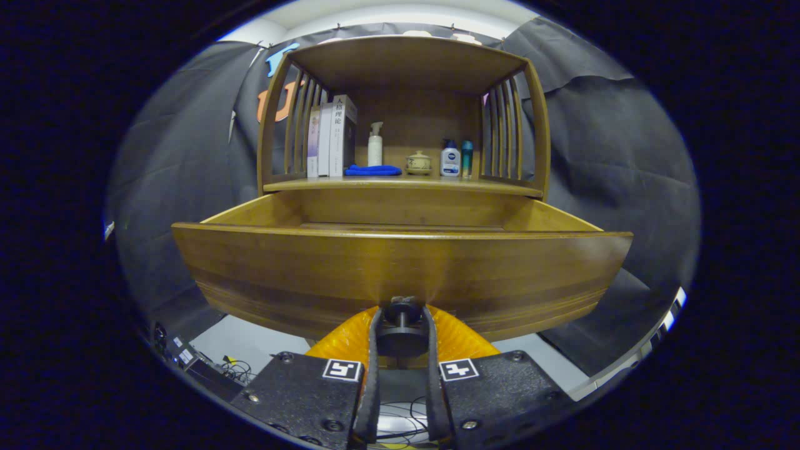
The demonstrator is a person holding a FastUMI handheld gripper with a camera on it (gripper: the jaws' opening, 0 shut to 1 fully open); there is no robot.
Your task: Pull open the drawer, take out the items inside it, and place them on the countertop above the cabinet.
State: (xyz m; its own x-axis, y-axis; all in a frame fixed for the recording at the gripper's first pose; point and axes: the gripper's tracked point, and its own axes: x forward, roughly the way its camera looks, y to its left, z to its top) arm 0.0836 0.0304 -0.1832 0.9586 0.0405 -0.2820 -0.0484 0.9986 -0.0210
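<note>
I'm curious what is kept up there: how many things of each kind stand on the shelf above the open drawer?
Books: 3
Bottles: 3 (pump bottle, white and blue bottle, teal bottle)
Blue cloth: 1
Small lidded jar: 1
Total: 8

The gripper is shut on the drawer knob.

Above the drawer (400, 269), the tallest book (338, 134) has 人格理论 on its spine. My gripper (402, 325), closed on the drawer's knob (402, 311), carries two square coded markers (342, 369); I can't read them.
</note>
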